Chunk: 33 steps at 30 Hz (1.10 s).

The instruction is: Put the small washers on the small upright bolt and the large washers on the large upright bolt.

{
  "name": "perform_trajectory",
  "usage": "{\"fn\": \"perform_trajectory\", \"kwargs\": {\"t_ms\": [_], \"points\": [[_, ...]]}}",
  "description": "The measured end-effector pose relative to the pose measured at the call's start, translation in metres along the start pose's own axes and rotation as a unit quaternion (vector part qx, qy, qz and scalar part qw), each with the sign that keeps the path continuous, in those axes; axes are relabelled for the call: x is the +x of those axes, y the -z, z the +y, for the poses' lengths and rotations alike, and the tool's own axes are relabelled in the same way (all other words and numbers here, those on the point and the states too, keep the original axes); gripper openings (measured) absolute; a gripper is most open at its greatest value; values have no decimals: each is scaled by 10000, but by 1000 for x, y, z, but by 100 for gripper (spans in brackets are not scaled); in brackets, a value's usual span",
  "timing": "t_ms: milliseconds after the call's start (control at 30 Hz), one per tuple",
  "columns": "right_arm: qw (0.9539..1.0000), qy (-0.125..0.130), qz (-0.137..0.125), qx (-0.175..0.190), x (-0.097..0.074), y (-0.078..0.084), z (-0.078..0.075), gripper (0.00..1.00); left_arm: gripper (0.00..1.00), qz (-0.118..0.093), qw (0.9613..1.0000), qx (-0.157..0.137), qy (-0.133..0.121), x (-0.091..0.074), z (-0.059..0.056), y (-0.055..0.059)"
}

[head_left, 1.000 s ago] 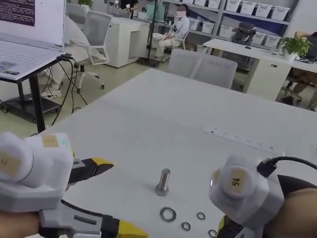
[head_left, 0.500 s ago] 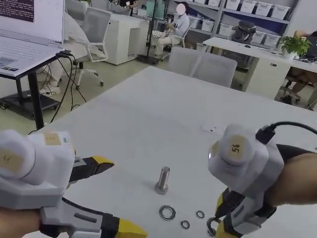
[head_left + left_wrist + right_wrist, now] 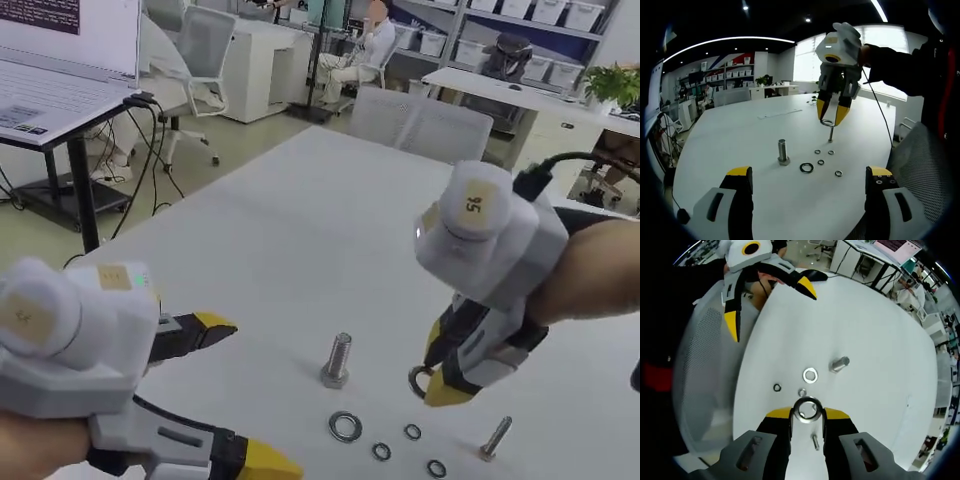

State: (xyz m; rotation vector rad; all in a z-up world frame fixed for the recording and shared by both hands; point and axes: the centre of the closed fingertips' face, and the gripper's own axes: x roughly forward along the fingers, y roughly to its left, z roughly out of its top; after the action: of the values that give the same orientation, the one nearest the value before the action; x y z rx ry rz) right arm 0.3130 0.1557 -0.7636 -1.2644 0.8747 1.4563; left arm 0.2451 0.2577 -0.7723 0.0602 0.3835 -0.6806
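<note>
White workbench [image 3: 290, 230] in an office with grey chairs [image 3: 425, 125], shelving [image 3: 440, 30] and a laptop [image 3: 55, 95]

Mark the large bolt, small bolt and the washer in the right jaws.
large bolt [image 3: 339, 352], head view, threaded shank.
small bolt [image 3: 497, 436], head view, mid shank.
washer [image 3: 806, 399], right gripper view, top of rim.

We look down the white table [image 3: 300, 220] toward twelve o'clock. Our gripper cameras face each other, sharing the large upright bolt [image 3: 782, 151].

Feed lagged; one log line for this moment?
left gripper: open | right gripper: shut on large washer, raised | large bolt: bare
</note>
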Motion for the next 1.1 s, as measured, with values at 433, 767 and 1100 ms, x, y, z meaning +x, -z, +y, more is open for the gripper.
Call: {"fn": "perform_trajectory", "kwargs": {"t_ms": [433,767,1100], "points": [[9994,88,-75,-324,-1,-34,-28,23,93,54,10000,-56,-3,1,4,6],[9990,68,17,-441,11,-42,-45,23,93,47,9999,-107,-12,1,7,8],[9986,23,-12,-525,25,-59,-55,23,93,60,9999,-139,-25,3,7,9]]}}
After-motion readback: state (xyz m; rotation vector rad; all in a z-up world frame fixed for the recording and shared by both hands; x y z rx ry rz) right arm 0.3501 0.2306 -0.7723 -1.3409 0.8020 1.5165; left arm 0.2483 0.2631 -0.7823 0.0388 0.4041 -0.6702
